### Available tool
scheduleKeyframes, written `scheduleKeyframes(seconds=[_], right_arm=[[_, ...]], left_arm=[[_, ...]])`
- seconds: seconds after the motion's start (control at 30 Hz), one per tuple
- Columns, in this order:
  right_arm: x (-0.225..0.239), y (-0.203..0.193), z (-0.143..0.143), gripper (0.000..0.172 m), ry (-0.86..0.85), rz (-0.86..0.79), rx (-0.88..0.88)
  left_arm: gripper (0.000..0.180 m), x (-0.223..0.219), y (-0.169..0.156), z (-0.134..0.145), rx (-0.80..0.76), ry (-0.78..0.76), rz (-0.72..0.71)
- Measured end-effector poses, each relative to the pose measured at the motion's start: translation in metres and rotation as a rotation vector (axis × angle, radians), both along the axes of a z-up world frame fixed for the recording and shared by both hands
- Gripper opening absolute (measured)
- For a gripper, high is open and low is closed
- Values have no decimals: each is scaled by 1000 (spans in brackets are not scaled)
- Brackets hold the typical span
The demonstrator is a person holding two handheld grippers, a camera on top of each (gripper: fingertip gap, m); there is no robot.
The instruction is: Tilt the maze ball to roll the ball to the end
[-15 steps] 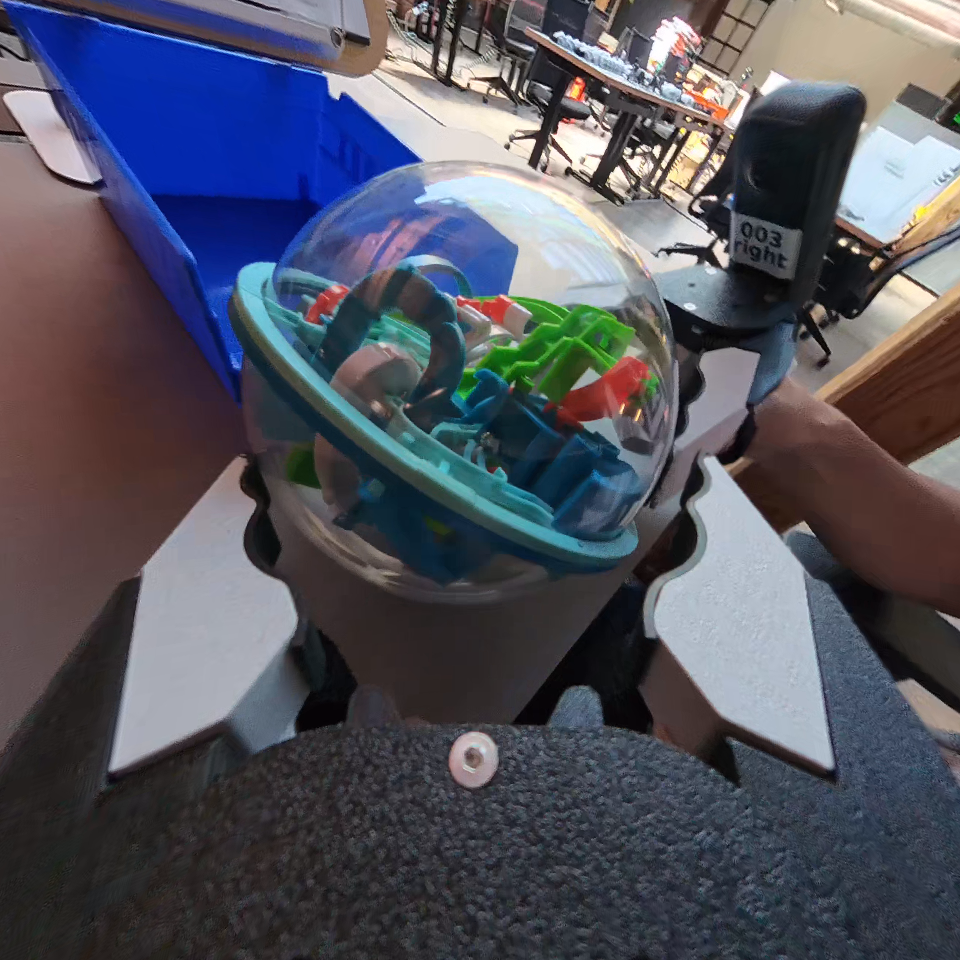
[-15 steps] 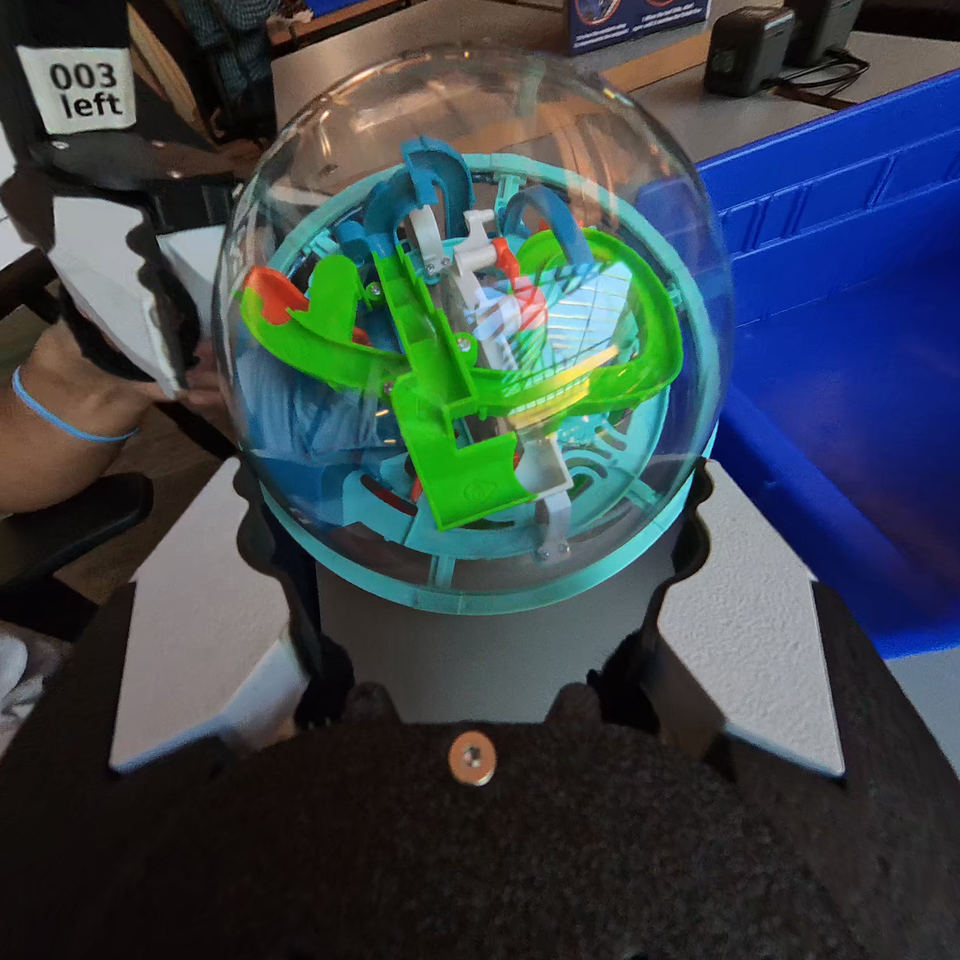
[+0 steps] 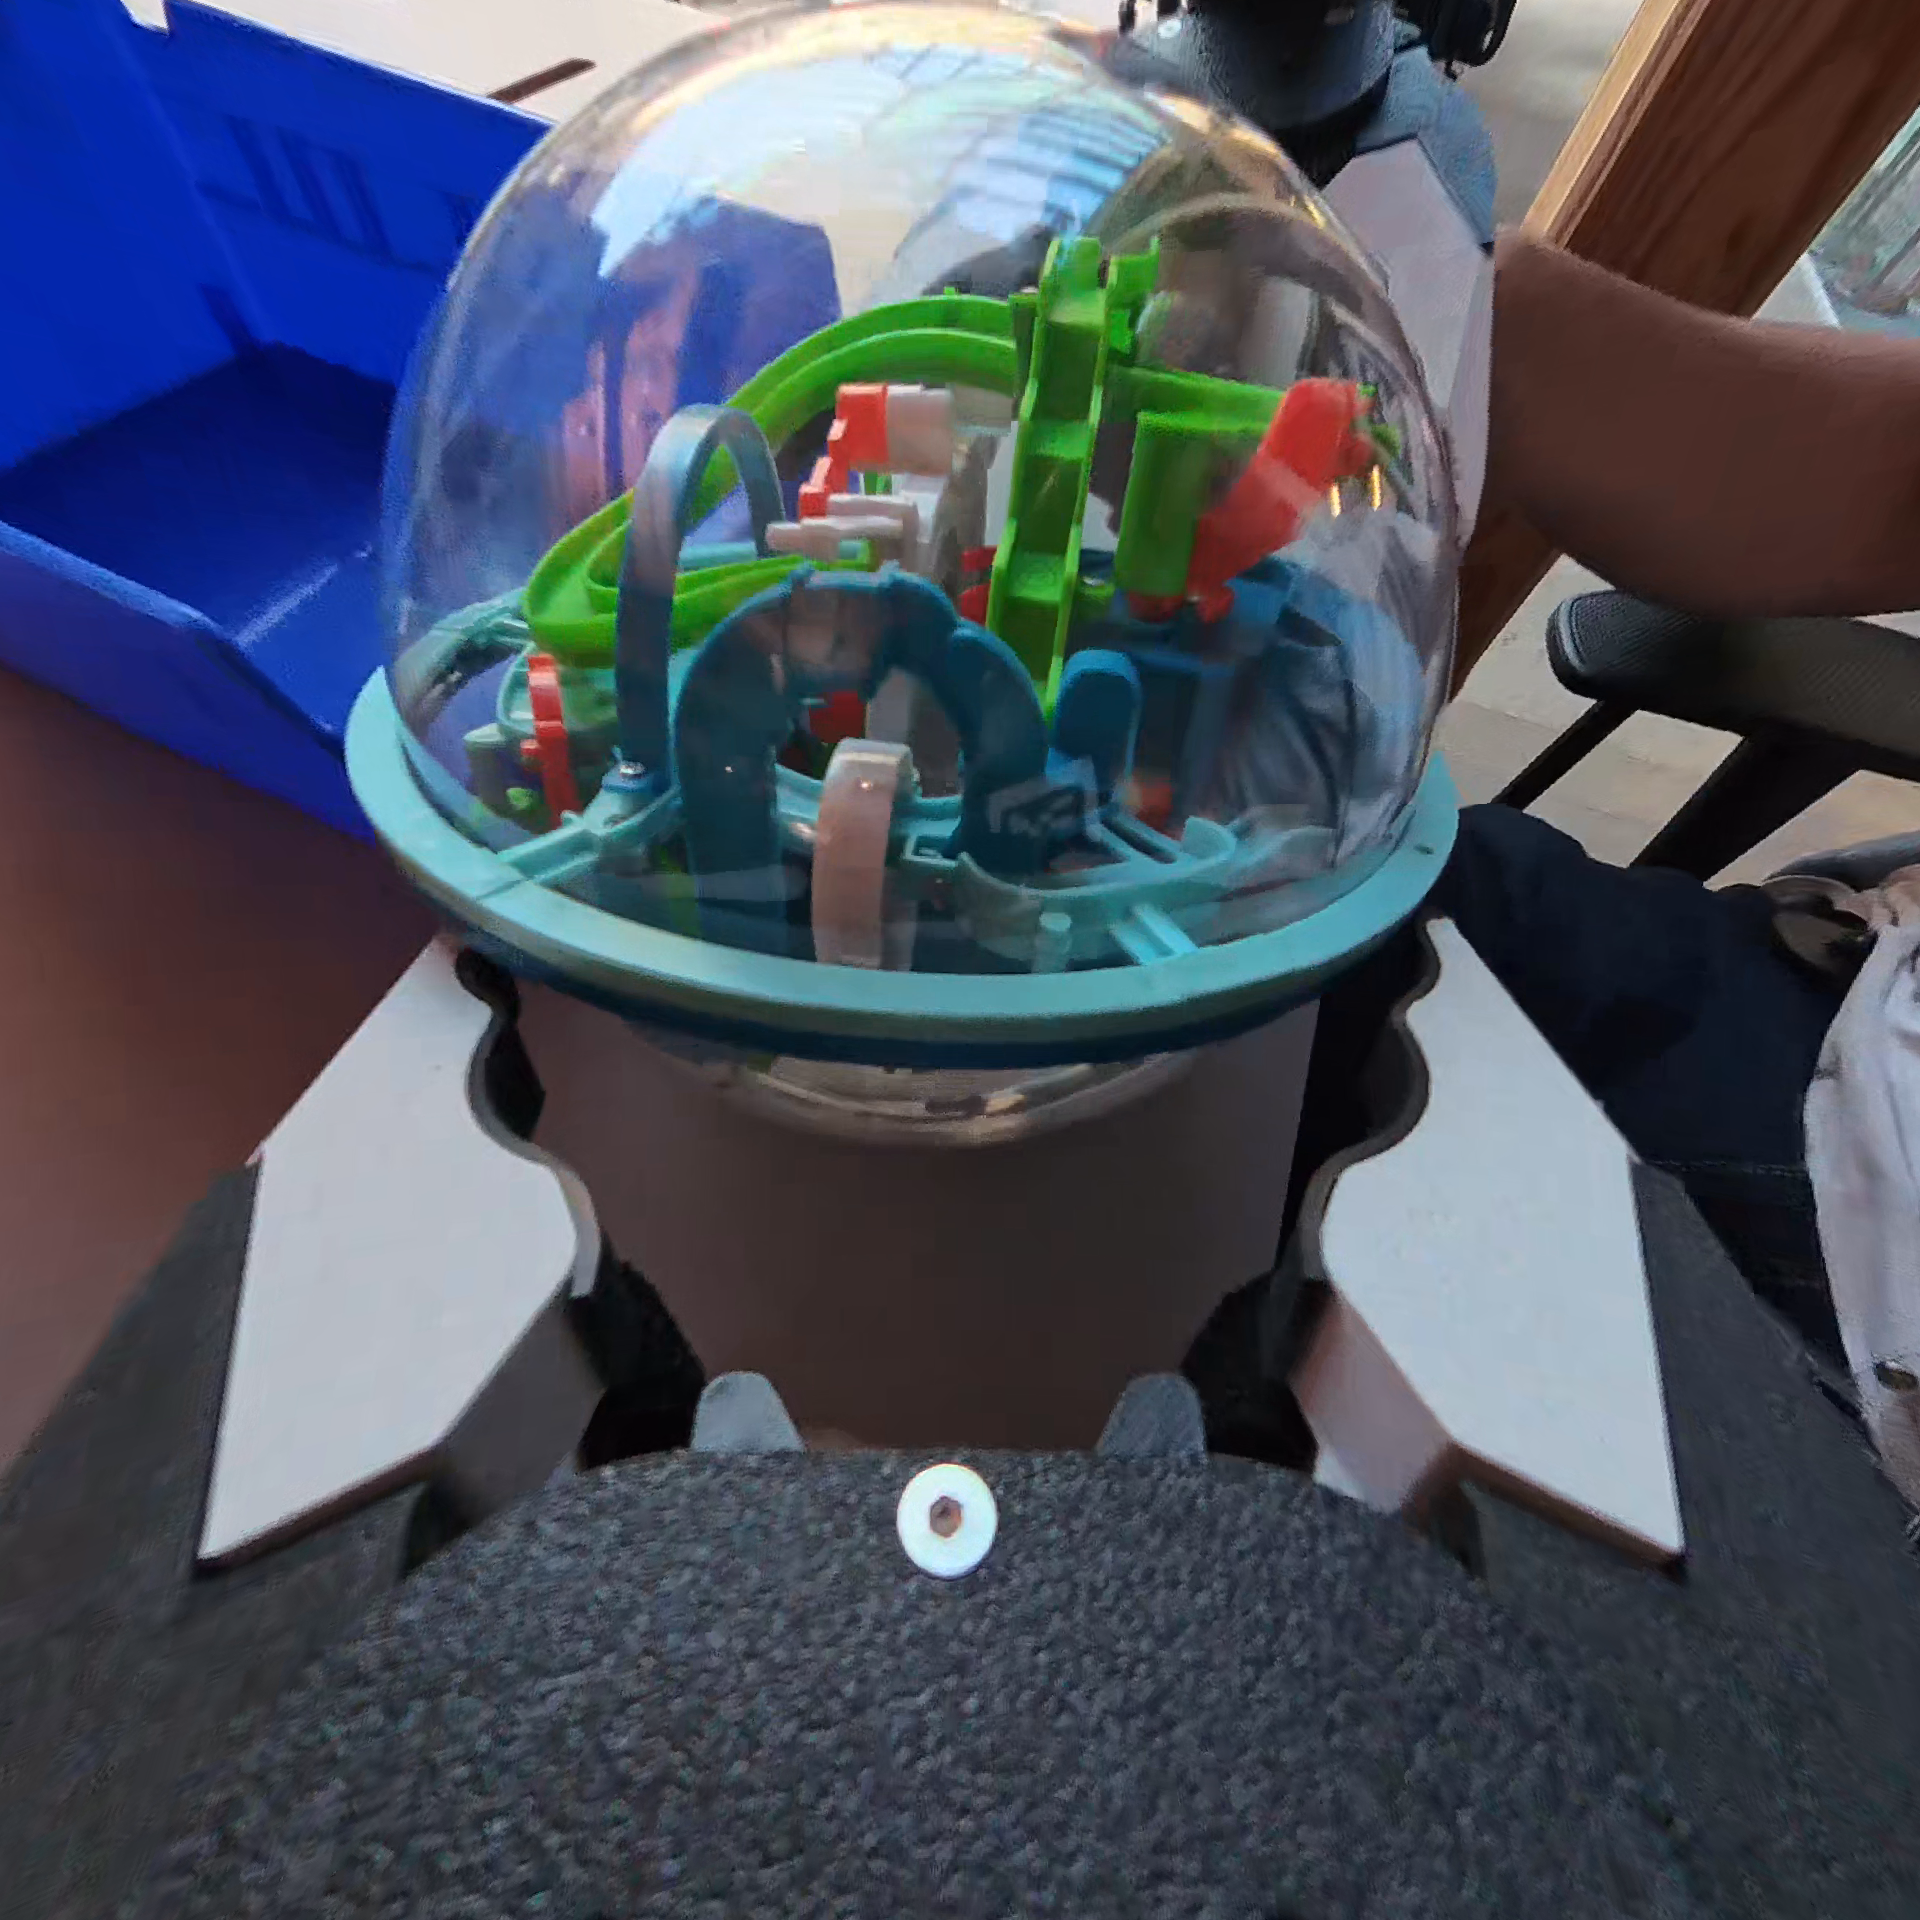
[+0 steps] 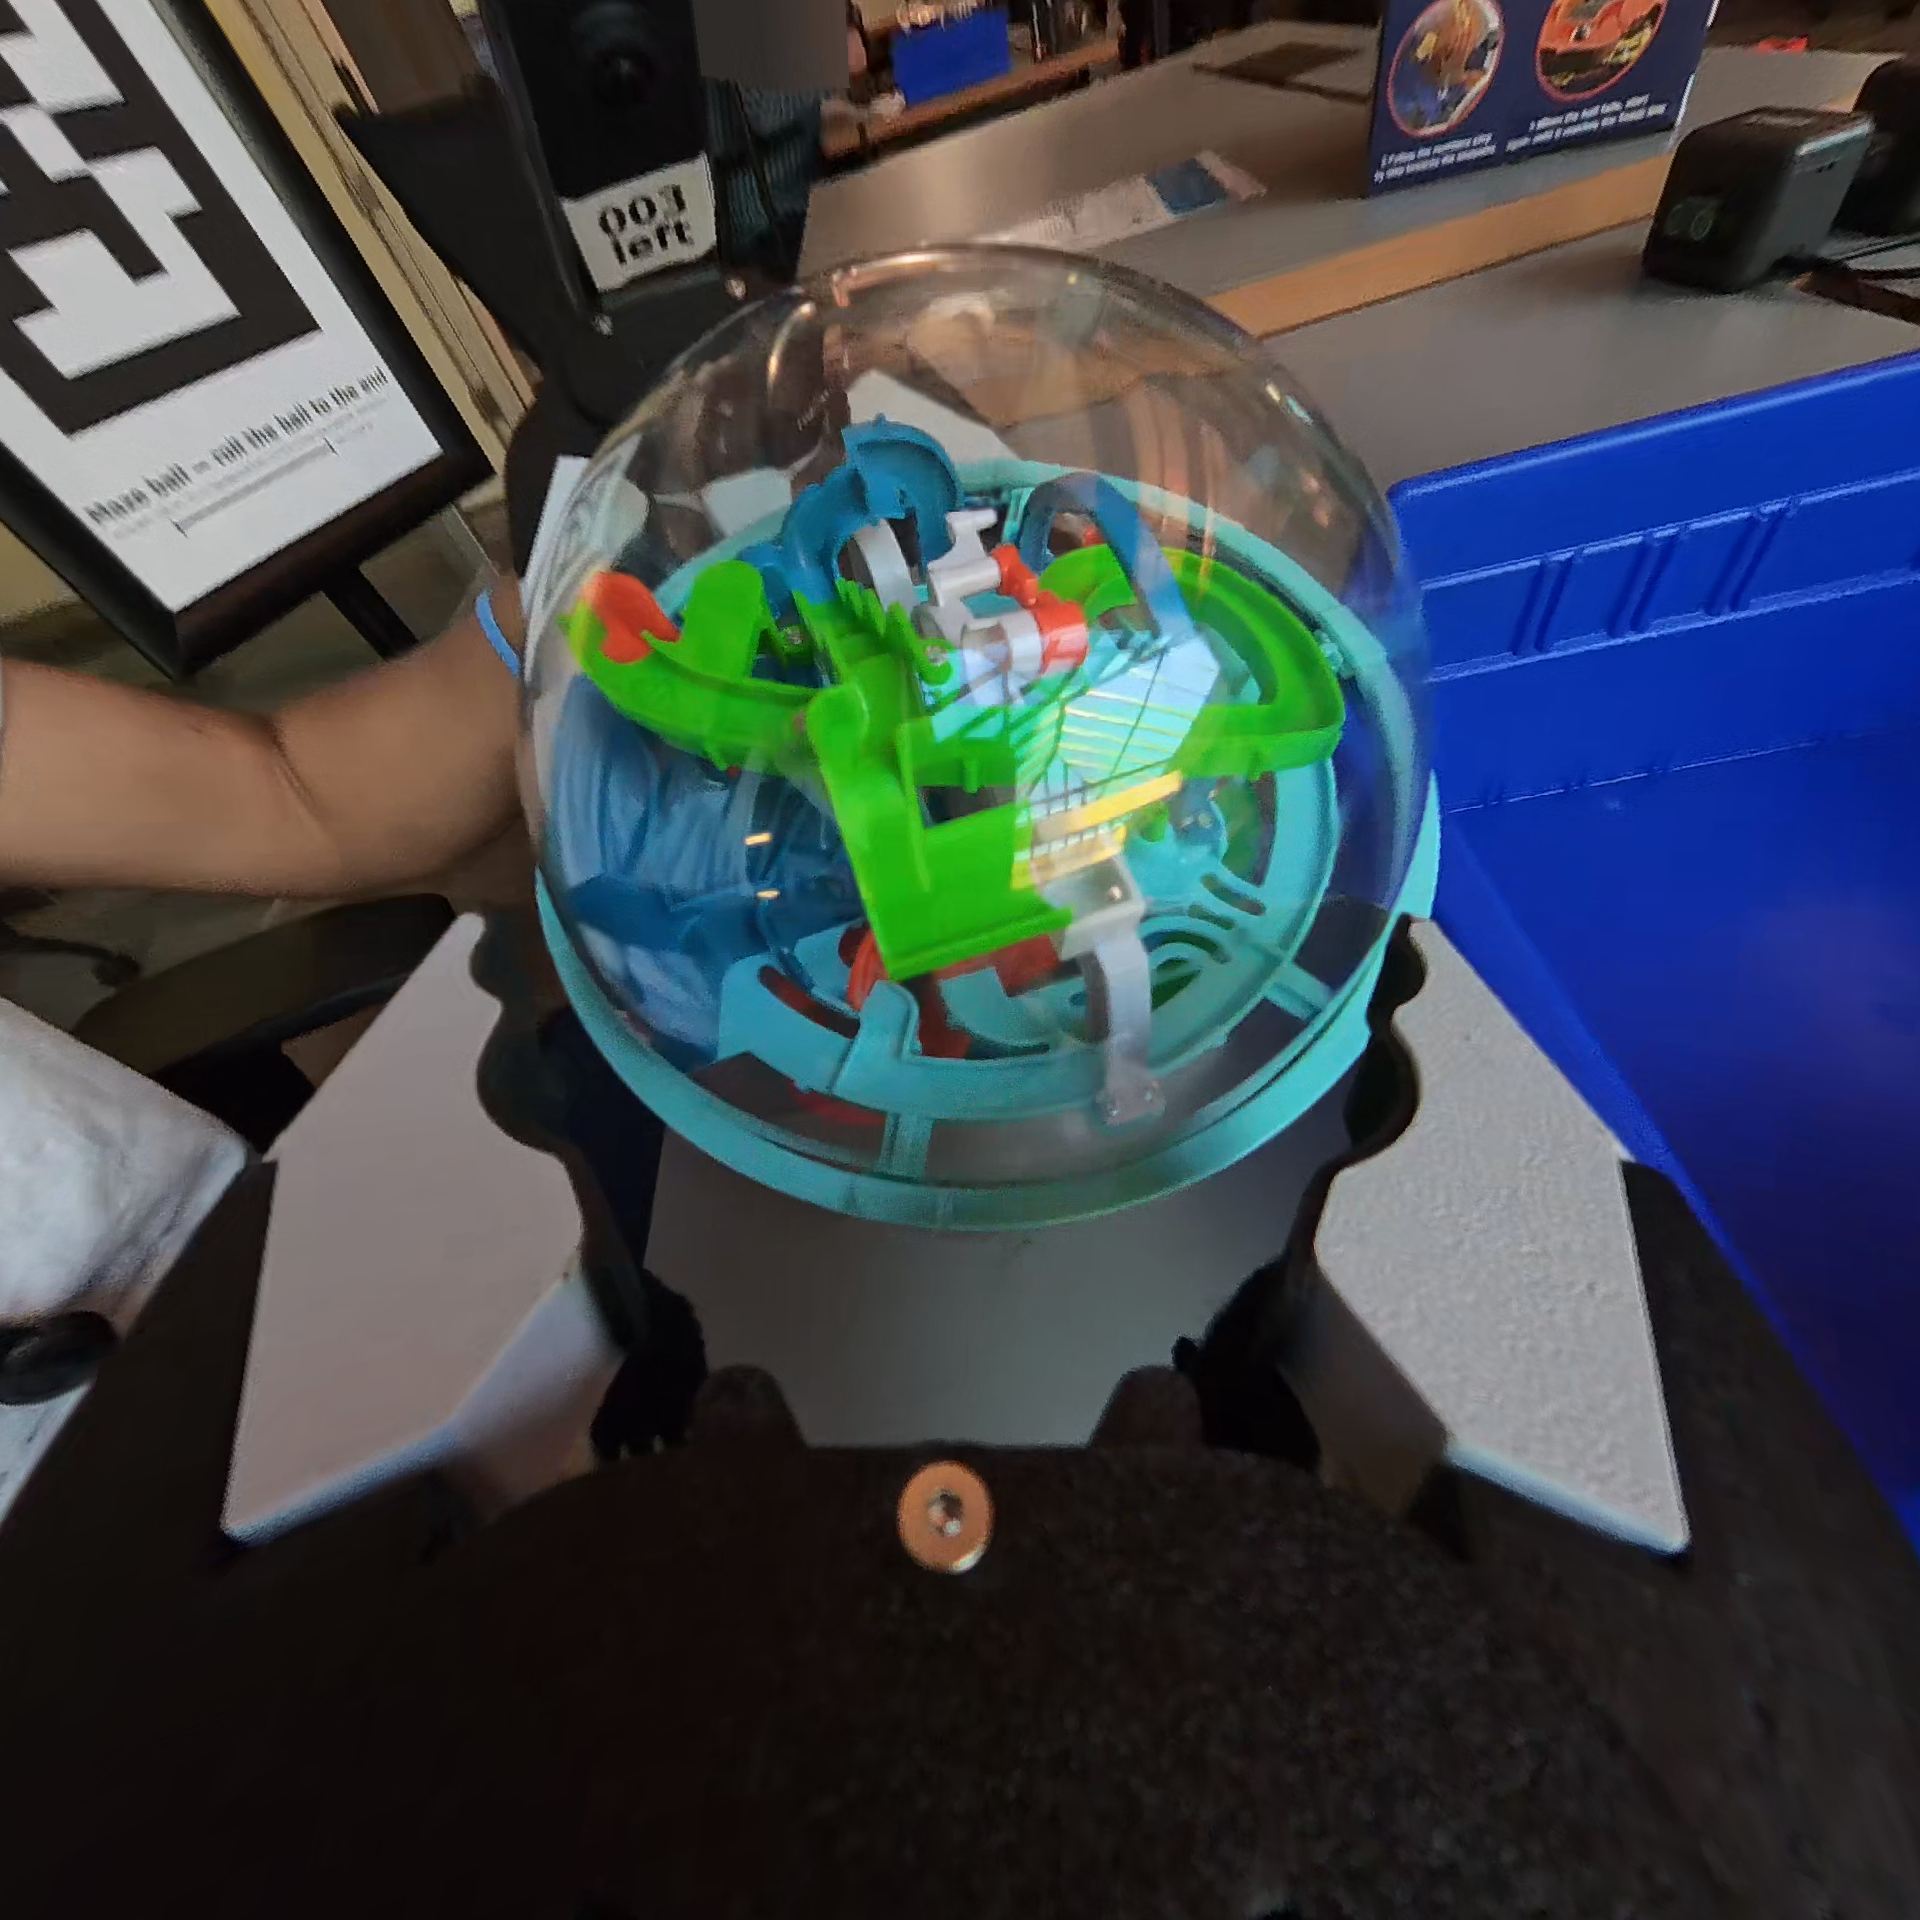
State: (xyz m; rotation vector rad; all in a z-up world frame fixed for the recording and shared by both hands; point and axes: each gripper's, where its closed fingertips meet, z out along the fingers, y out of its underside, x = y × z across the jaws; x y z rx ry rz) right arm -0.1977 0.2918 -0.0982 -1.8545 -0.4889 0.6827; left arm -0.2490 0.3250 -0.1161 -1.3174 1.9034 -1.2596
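The maze ball (image 3: 914, 582) is a clear sphere with a teal ring and green, blue, red and white tracks inside. It is held in the air between both grippers. My left gripper (image 3: 945, 966) is shut on it, with its fingers (image 3: 416, 1143) pressing on the sphere just under the ring, which lies about level. My right gripper (image 4: 951, 956) is shut on the maze ball (image 4: 966, 748) from the opposite side, seeing the tracks more from above. The right gripper shows behind the ball in the left wrist view (image 3: 1351, 83), and the left gripper in the right wrist view (image 4: 623, 156). I cannot make out the small ball inside.
A blue bin (image 3: 187, 416) stands open beside the ball, also in the right wrist view (image 4: 1714, 727). A person's arm (image 3: 1683, 436) reaches in at the right, and a wooden post (image 3: 1714, 135) stands behind it. A framed sign (image 4: 156, 260) stands at the far left.
The maze ball has been tilted in both grasps: in the left wrist view its ring went from slanted to about level. Both grippers stayed shut on it.
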Motion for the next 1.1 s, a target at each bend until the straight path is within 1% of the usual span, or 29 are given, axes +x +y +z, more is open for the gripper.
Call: scheduleKeyframes(seconds=[0.07,0.1,0.2,0.3,0.43,0.9,1.1], right_arm=[[6,-6,-2,154,93,-27,-1],[8,-6,-9,154,117,-44,-25],[6,3,-15,155,135,-90,-3],[7,5,-9,155,138,-112,51],[7,0,-7,155,75,-103,28],[10,-8,25,155,-79,-131,53],[9,-13,31,155,-102,-132,67]], left_arm=[[157,1,0,1,-19,-25,14],[157,2,-1,1,-30,-35,19],[157,5,-2,-1,-45,-36,28],[156,5,-3,-5,-63,-45,34],[156,5,-8,-6,-61,-77,32],[155,11,-18,9,-91,-196,8],[155,11,-21,15,-74,-218,5]])
